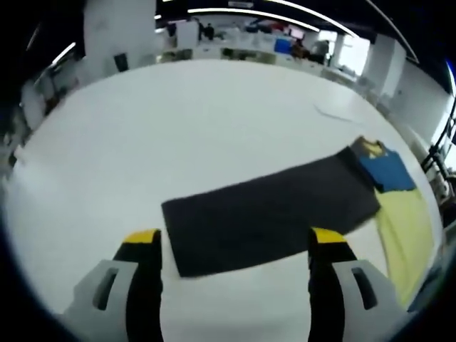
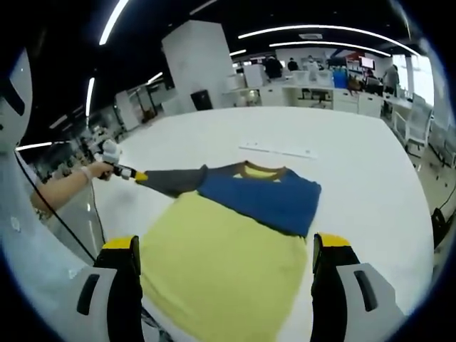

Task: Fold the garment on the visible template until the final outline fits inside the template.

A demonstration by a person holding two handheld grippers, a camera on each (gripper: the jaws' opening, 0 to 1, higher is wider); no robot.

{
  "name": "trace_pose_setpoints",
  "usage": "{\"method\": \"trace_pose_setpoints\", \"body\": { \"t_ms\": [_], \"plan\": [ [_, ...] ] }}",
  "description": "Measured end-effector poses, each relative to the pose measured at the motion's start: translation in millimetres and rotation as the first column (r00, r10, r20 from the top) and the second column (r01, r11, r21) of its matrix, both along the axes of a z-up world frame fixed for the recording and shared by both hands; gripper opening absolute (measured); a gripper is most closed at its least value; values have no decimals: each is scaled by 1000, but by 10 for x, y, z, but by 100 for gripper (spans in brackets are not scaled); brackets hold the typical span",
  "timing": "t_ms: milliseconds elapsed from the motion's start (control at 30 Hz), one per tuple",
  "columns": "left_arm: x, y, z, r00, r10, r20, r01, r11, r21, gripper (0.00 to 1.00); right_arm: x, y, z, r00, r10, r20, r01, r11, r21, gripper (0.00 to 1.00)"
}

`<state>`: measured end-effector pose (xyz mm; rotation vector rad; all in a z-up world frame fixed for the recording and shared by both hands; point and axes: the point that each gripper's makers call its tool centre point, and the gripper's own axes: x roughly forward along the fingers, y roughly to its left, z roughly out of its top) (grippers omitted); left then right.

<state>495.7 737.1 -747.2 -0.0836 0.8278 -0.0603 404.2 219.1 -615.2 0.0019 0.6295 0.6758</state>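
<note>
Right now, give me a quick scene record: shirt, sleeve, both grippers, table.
shirt: yellow body, blue chest, lying flat
sleeve: dark grey, stretched out flat to the side
left gripper: open, aimed at the sleeve's end
right gripper: open, over the yellow part of the shirt
table: white
fold: none visible yet

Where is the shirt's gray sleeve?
In the left gripper view, the gray sleeve lies stretched flat on the white table, just beyond the open jaws.
</note>
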Motion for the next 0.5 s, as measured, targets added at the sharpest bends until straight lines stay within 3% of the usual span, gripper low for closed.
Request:
{"method": "trace_pose_setpoints", "body": {
  "t_ms": [333, 500],
  "plan": [
    [20, 97, -179, 999, 44, -16, -44, 999, -19, 78, -4, 3, -12, 1000, -7, 1, 7, 1000, -7, 100],
    [55, 143, -157, 998, 64, 5, -64, 998, -21, 74, 16, -3, 4, 1000, -17, 3, 17, 1000, -6, 100]
  ]
}}
